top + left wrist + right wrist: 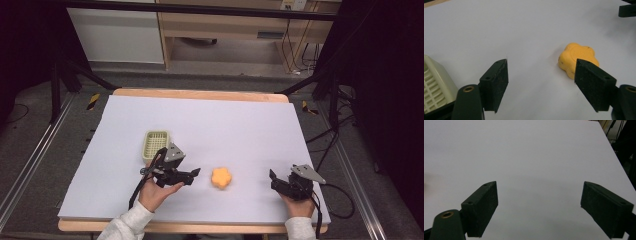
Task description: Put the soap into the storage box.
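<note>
An orange flower-shaped piece [221,178] lies flat on the white tabletop, near the front and about midway between my two grippers. My left gripper [194,173] points at it from the left and stands open, a short way off. In the left gripper view nothing is between the jaws of the left gripper [541,61], and the orange piece [577,56] lies just beyond the right-hand jaw. My right gripper [273,176] rests at the front right, open. In its own view the right gripper [540,183] has only bare tabletop between its jaws.
A small cream slotted basket [155,145] stands just behind my left hand; its corner [434,85] shows at the left edge of the left gripper view. The white table sheet [210,120] stretches to a wooden rim. Dark stands and cables flank the table.
</note>
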